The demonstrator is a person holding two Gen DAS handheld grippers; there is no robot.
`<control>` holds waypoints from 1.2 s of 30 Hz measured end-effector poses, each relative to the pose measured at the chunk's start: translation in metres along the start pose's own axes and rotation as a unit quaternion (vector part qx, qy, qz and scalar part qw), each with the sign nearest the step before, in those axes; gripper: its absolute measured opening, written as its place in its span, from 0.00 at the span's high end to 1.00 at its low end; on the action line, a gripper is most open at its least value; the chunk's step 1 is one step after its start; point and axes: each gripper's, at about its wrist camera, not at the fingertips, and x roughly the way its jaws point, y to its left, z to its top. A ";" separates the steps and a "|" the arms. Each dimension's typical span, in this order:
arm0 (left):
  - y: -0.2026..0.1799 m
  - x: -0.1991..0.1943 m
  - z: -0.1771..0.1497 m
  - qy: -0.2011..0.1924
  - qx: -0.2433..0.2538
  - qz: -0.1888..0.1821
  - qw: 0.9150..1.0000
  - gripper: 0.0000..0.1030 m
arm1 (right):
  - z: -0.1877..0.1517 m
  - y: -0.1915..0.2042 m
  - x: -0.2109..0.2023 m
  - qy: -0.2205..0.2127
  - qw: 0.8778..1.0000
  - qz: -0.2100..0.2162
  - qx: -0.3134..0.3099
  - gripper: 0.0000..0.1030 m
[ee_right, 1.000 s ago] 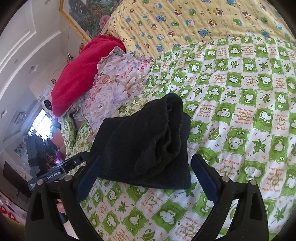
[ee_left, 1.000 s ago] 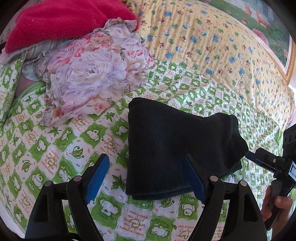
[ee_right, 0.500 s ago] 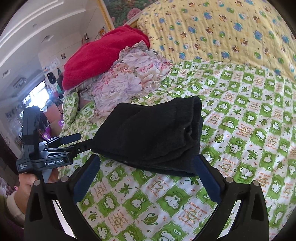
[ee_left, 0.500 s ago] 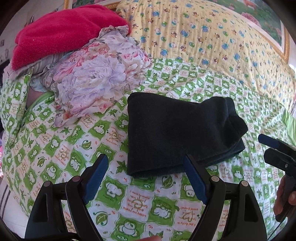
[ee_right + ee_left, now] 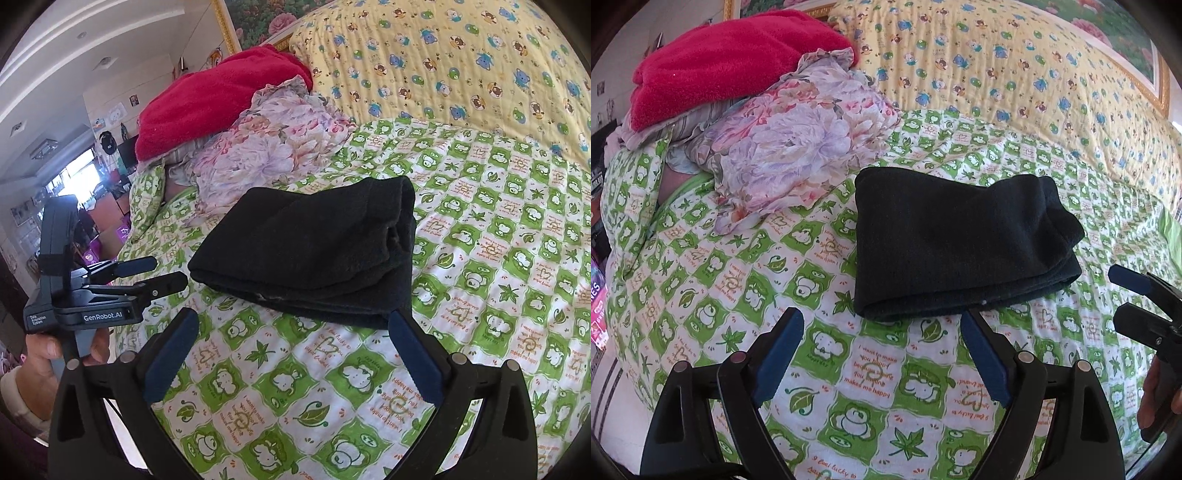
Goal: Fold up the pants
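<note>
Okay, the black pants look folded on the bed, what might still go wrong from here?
1. The folded black pants have a bulging, loosely stacked right end, so the layers may slump open.
2. Both the left gripper and the right gripper sit open just short of the bundle; a careless move forward could push it towards the floral cloth.

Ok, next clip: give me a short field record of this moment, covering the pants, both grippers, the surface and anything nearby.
pants: black pants, folded into a compact bundle, lying flat
surface: green-and-white patterned bedspread
left gripper: open, jaws just been opening, nothing between them, short of the pants
right gripper: open, jaws just been opening, nothing between them, short of the pants
nearby: floral cloth and red blanket behind the pants
</note>
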 end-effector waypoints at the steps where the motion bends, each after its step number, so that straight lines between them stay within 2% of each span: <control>1: -0.001 0.000 -0.002 0.001 0.002 0.001 1.000 0.15 | -0.002 0.001 0.001 0.001 1.000 -0.001 -0.003 0.01; 16: -0.018 0.014 -0.025 0.009 0.030 0.001 1.000 0.14 | -0.024 0.011 0.017 0.017 0.999 -0.019 -0.037 0.01; 36: -0.023 0.029 -0.024 0.007 0.042 0.001 0.999 0.14 | -0.023 0.010 0.036 0.033 0.998 -0.019 -0.041 0.01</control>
